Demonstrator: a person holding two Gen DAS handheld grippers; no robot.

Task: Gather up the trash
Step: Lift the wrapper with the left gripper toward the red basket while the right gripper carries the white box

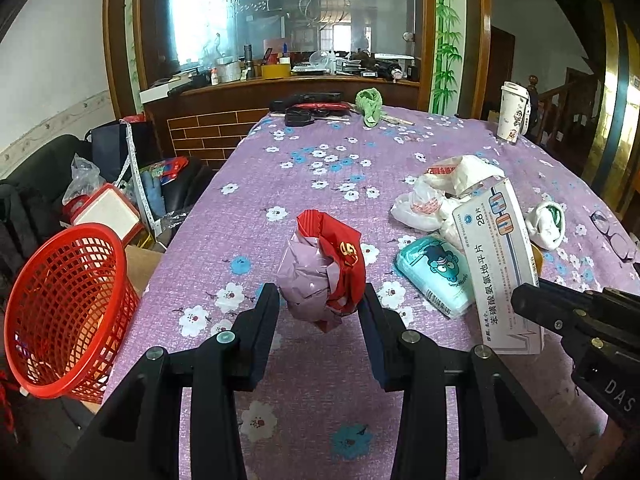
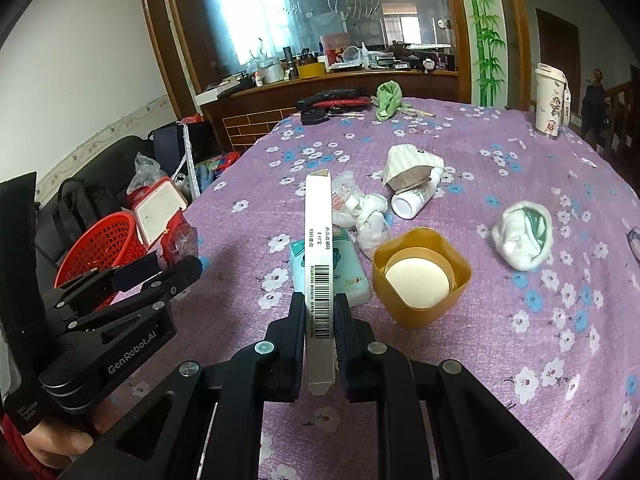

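Lying near the held carton (image 2: 319,256): tissue pack (image 2: 352,276), yellow cup (image 2: 424,276).

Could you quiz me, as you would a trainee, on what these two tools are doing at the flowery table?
1. True or false: the left tool holds a crumpled red and pink plastic wrapper.
2. What is clamped in the right tool? A) a white paper cup B) a flat white cardboard medicine box C) a green cloth
3. Fill in: the red plastic mesh basket stands off the ____ edge of the purple flowered tablecloth in the left wrist view.

Key: 1 true; 2 B; 3 left. The pale blue tissue pack and the crumpled white plastic bags are among the things lying on the cloth.
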